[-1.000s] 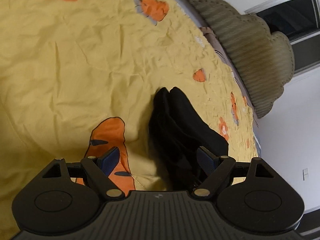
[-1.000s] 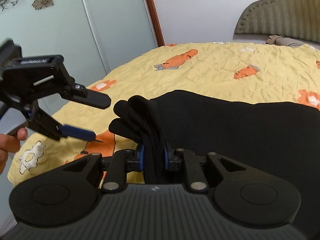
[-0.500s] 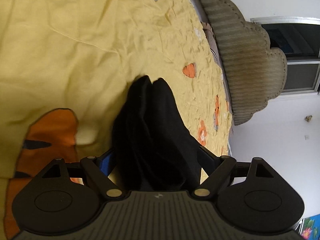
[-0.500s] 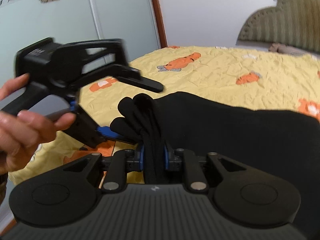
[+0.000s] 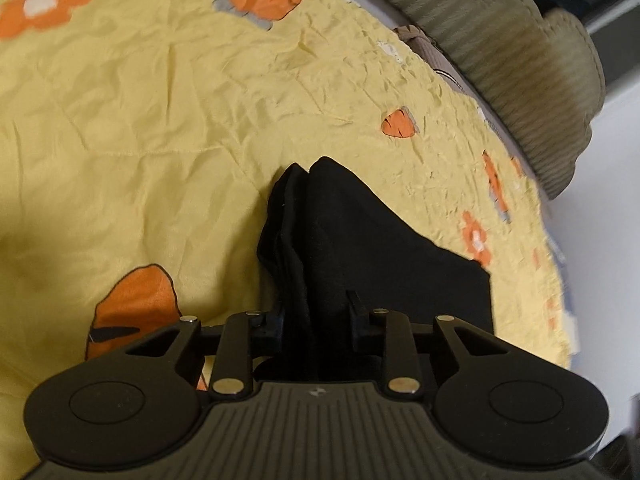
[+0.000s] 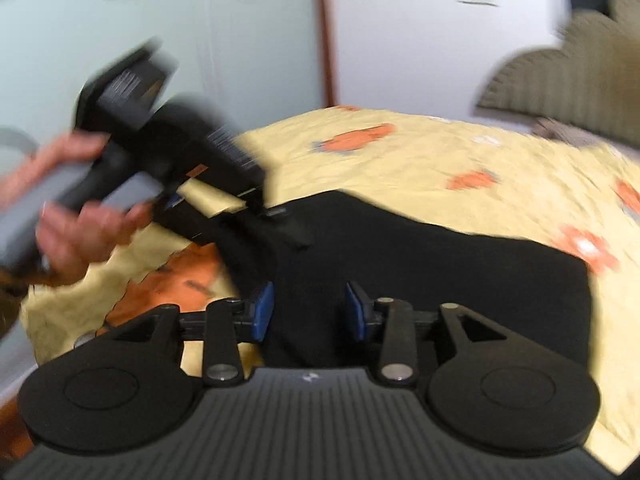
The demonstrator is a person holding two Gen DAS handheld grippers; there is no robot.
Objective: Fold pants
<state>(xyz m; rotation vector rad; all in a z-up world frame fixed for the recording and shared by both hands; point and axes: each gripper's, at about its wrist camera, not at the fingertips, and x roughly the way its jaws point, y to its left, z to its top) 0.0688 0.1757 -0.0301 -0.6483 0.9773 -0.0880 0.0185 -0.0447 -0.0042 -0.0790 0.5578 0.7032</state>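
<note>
The black pants (image 5: pixel 360 248) lie folded on the yellow carrot-print bedspread (image 5: pixel 140 120). My left gripper (image 5: pixel 316 316) is shut on a bunched edge of the pants; the fabric fills the gap between its fingers. In the right wrist view the pants (image 6: pixel 440 280) spread to the right, and my right gripper (image 6: pixel 310 312) is open with its blue pads (image 6: pixel 262 312) either side of the cloth. The left gripper's body (image 6: pixel 180 152), held by a hand, shows blurred at the left of that view, biting the same bunched edge.
A padded olive headboard (image 5: pixel 520 60) stands at the far end of the bed, with a pillow edge below it. A glass wardrobe door (image 6: pixel 120 20) and white wall rise behind the bed. The bed edge drops off at the left in the right wrist view.
My left gripper has closed on the bunched pants edge. My right gripper, shut on that edge before, has opened and let go. Both views are blurred by motion.
</note>
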